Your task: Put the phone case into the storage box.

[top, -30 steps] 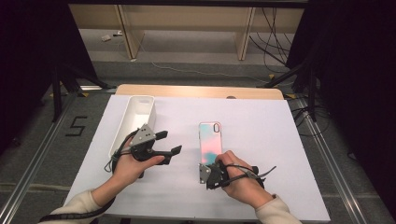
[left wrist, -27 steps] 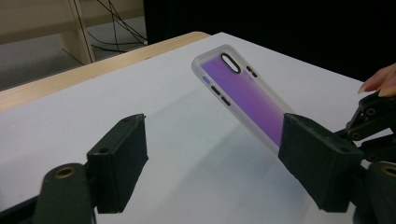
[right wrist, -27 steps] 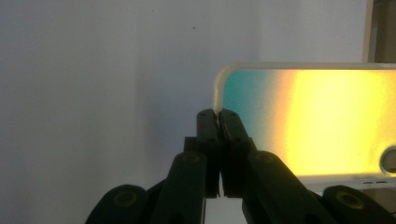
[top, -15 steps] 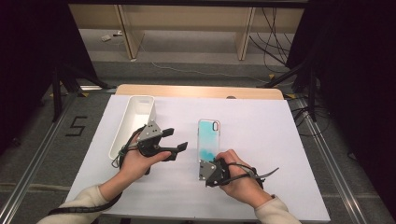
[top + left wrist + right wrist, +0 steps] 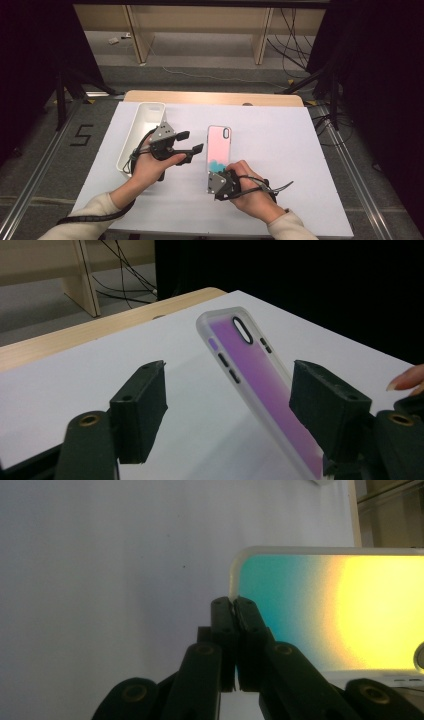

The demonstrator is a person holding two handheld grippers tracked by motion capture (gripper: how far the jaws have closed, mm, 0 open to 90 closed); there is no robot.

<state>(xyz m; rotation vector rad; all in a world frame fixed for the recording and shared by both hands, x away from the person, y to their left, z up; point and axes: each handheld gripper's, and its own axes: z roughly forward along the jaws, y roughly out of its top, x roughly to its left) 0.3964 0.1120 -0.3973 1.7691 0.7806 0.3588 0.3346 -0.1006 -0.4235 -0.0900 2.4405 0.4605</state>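
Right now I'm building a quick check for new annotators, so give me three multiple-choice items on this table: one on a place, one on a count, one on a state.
1. Where is the white bin?
A. left of the phone case
B. right of the phone case
C. on top of the phone case

2. How many phone cases lie on the table?
A. one
B. two
C. three

3. How are the right gripper's jaws?
A. wide open
B. shut on the case's edge
C. shut on the bin

Answers:
1 A: the high view shows the bin left of the phone case.
2 A: one case lies on the table.
3 B: the right gripper pinches the case's edge.
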